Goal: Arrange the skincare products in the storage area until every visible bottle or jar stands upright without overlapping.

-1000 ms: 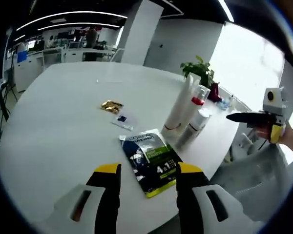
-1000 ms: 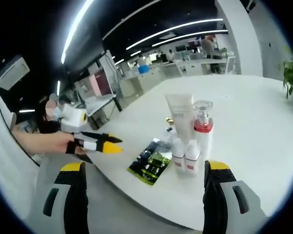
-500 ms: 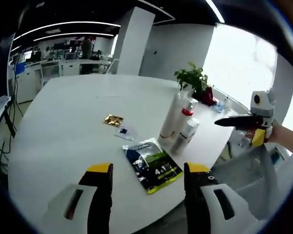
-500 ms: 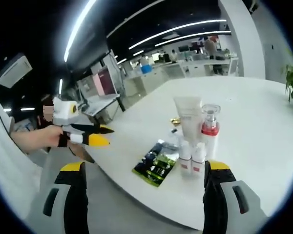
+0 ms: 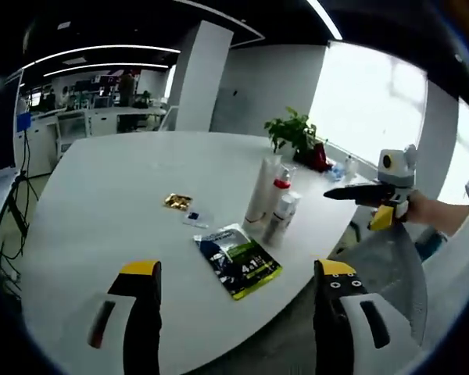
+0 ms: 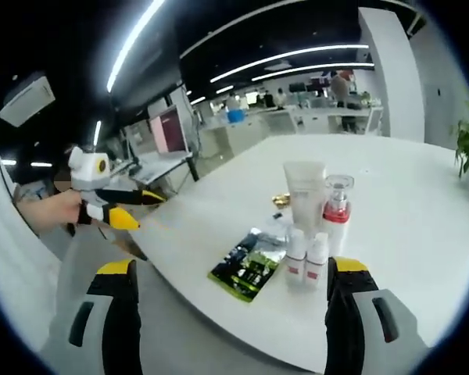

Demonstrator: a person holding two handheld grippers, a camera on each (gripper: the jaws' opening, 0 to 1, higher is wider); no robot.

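Left gripper view: the left gripper (image 5: 230,273) is hanging off the white table (image 5: 102,203) with jaws spread, holding nothing. The bottles (image 5: 270,205) are standing upright at 1 o'clock, a green sachet (image 5: 236,260) lying beside them. The right gripper (image 6: 227,269) is likewise gaping, bottles (image 6: 314,226) standing at 12.

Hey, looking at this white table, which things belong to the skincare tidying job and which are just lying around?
Part of the job:
white tube, standing upright
pump bottle with red collar, upright
two small white bottles, upright, side by side
green and black sachet, lying flat

Just lying about:
gold foil packet
small clear packet
potted plant at the table's far edge
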